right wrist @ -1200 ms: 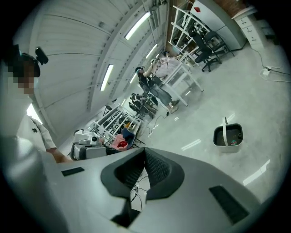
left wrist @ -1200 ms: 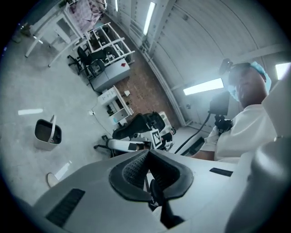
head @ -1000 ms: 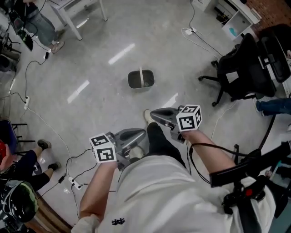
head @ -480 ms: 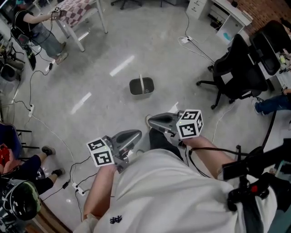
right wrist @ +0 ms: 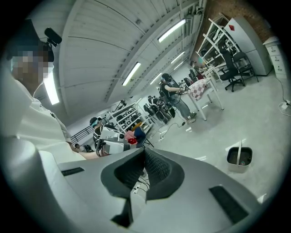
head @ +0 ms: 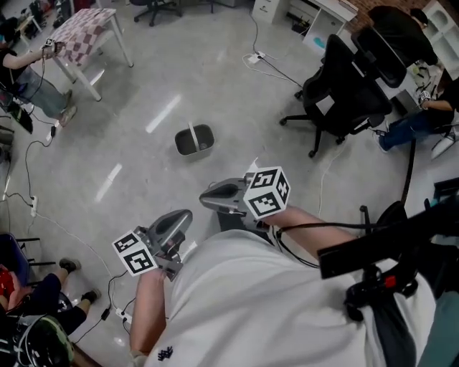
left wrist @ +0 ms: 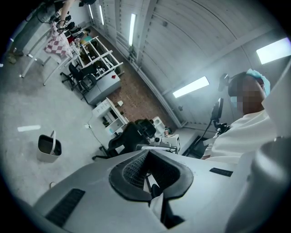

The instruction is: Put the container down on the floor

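The container (head: 194, 140), a small dark grey bin with a white upright handle, stands alone on the grey floor ahead of me. It shows small at the left of the left gripper view (left wrist: 49, 148) and at the right of the right gripper view (right wrist: 239, 157). Both grippers hang close to my body, well short of the bin. My left gripper (head: 183, 217) is shut with nothing in it, and its jaws meet (left wrist: 152, 189). My right gripper (head: 208, 197) is also shut and empty (right wrist: 138, 182). Neither touches the container.
A black office chair (head: 344, 93) stands right of the bin. A table with a checkered cloth (head: 82, 36) is at the far left. Cables (head: 43, 215) and a power strip (head: 252, 57) lie on the floor. White shelf units (head: 308, 14) line the back; people sit at the left edge.
The head view has swung, so the bin, chair and both grippers sit further left in the picture. The bin stays on the floor. Both grippers remain shut and empty.
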{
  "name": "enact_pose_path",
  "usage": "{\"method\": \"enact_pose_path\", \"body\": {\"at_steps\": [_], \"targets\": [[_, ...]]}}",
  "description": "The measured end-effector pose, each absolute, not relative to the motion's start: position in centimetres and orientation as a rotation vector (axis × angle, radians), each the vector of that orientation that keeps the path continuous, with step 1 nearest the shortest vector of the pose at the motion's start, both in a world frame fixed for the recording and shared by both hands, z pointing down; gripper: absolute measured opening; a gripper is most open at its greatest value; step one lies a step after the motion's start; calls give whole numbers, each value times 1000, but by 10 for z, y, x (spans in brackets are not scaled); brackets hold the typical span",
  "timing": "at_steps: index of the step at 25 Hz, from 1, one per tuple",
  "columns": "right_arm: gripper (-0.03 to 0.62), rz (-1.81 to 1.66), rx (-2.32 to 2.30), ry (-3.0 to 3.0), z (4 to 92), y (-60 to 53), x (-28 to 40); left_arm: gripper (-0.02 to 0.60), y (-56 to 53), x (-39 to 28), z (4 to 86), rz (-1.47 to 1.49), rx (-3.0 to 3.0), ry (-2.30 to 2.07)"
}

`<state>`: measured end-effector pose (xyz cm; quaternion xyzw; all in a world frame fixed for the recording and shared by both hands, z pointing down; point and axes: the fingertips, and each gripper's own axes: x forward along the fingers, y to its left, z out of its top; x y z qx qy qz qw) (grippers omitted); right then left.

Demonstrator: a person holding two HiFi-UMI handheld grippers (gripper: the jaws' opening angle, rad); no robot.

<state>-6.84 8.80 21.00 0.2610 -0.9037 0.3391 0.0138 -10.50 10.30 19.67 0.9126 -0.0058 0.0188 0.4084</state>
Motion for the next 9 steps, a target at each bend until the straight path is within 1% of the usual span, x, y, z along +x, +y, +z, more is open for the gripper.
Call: {"method": "enact_pose_path", "body": {"at_steps": [9], "targets": [[15, 1009, 787, -2825, 203, 96, -71, 9, 105, -105, 194, 51, 2321, -24]]}}
